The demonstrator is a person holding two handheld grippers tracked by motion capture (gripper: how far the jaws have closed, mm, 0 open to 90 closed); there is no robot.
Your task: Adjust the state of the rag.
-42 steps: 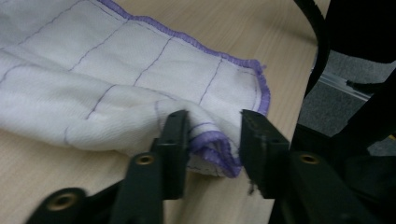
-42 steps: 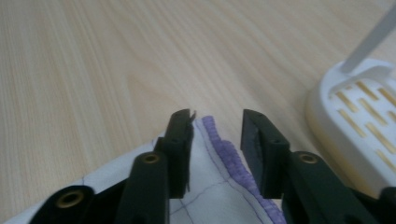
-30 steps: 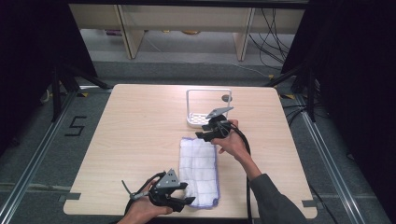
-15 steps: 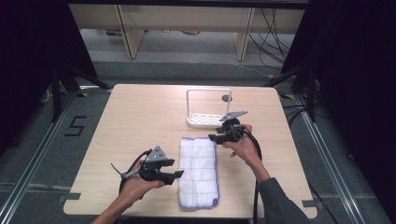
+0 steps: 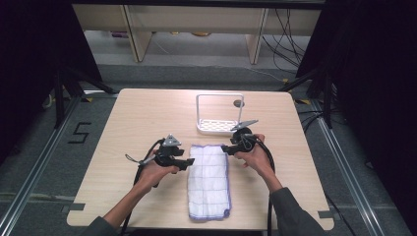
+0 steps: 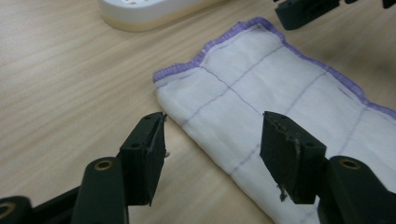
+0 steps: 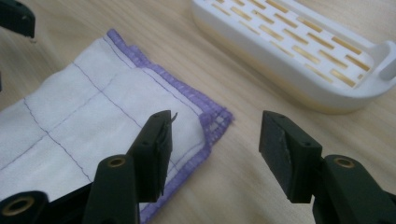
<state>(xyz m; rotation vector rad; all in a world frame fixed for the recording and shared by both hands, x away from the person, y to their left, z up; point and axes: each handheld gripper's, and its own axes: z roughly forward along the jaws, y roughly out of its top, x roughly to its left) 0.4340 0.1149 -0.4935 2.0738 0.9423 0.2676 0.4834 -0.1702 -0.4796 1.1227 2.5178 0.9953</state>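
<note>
The tabletop [image 5: 123, 128] holds a folded white cloth [image 5: 209, 182] near the middle, just near of a white rack [image 5: 219, 125]. It looks soft, light and floppy. The left gripper [image 5: 189, 164] and right gripper [image 5: 223, 147] have just been opening their jaws, nothing gripped. Pinch the far corners by the purple hem [image 7: 205, 121].

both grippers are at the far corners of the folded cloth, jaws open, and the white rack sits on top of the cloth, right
Not quite: the white rack sits on the bare table just beyond the cloth, apart from it, as the high view shows. The left gripper and right gripper are open at its far corners.
</note>
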